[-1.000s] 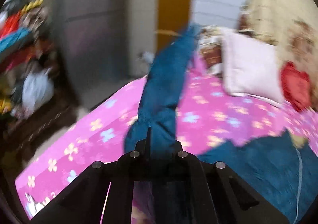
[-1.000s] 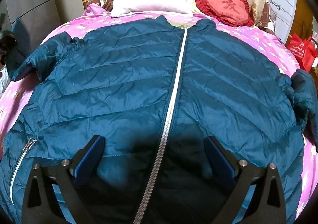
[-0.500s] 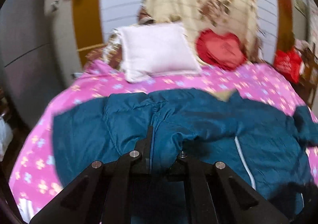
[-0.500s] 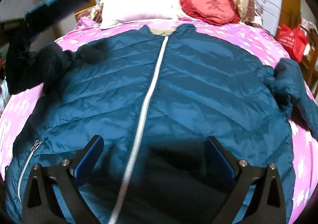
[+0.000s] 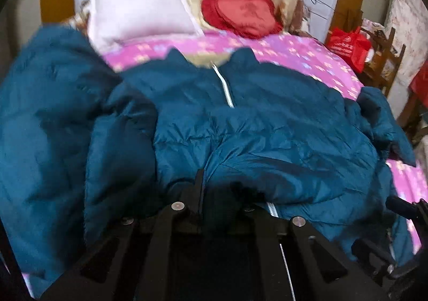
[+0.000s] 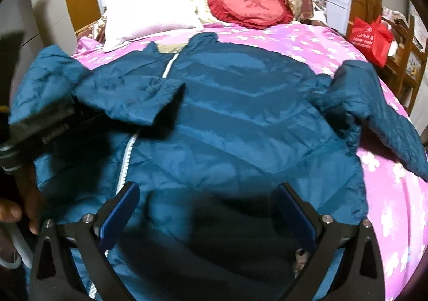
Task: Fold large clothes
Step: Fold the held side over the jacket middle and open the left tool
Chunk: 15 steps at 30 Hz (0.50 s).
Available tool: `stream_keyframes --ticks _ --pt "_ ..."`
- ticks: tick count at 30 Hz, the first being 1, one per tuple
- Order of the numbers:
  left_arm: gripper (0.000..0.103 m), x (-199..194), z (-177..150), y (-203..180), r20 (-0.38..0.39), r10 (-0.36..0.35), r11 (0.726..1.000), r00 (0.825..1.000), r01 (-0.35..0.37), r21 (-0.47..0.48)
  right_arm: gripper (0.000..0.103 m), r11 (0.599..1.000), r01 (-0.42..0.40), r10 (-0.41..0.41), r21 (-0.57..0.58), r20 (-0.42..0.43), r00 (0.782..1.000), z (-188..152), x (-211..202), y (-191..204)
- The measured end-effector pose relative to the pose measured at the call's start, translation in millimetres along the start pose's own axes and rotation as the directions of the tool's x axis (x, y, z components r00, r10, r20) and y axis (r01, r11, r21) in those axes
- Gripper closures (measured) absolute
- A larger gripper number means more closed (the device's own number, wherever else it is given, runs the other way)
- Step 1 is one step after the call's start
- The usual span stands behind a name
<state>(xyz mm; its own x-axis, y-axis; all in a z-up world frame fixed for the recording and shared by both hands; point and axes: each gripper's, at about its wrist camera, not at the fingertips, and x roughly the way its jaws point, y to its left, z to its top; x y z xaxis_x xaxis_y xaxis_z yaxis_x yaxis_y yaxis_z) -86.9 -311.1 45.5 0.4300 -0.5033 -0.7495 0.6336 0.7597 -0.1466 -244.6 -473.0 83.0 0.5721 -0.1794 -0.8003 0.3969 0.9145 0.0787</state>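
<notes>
Teal puffer jacket (image 6: 240,124) spread front-up on the pink flowered bed (image 6: 388,180), collar toward the pillows, zipper (image 6: 125,156) running lengthwise away from the cameras. Left gripper (image 5: 216,191) jaws pressed together, pinching the left sleeve (image 6: 128,97), which lies folded across the chest with its cuff just over the zipper line. Right gripper (image 6: 206,210) jaws spread wide, nothing between them, hovering over the hem area, right of the zipper.

Key relation for what comes next, probably: right sleeve (image 6: 374,114) sticking out to the right, well apart from the left gripper, much nearer the right one, long axis angling off toward the bed edge. Needs bringing across toward the zipper to mirror the other side.

Around: white pillow (image 6: 149,17) and red heart cushion (image 6: 251,4) at the head, clear of the jacket. Red bag (image 6: 371,36) off to the right. Nothing really blocking, just the left gripper over the chest.
</notes>
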Motion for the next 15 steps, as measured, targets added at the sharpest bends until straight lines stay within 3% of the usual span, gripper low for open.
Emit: stream_keyframes --ticks 8,12,15 --pt "0.103 -48 -18 -15 -0.021 -0.109 0.992 0.994 0.11 0.068 0.0 0.999 0.005 -0.006 0.05 0.03 1.0 7 -11 -22" --pt "0.082 -67 -28 -12 0.018 -0.114 0.992 0.993 0.113 0.051 0.0 0.993 -0.047 0.038 0.104 0.09 0.995 21 -16 -25" --pt "0.081 -54 -32 -11 -0.014 -0.11 0.993 0.994 0.111 0.045 0.0 0.985 -0.087 0.084 0.149 0.028 0.996 29 -3 -25"
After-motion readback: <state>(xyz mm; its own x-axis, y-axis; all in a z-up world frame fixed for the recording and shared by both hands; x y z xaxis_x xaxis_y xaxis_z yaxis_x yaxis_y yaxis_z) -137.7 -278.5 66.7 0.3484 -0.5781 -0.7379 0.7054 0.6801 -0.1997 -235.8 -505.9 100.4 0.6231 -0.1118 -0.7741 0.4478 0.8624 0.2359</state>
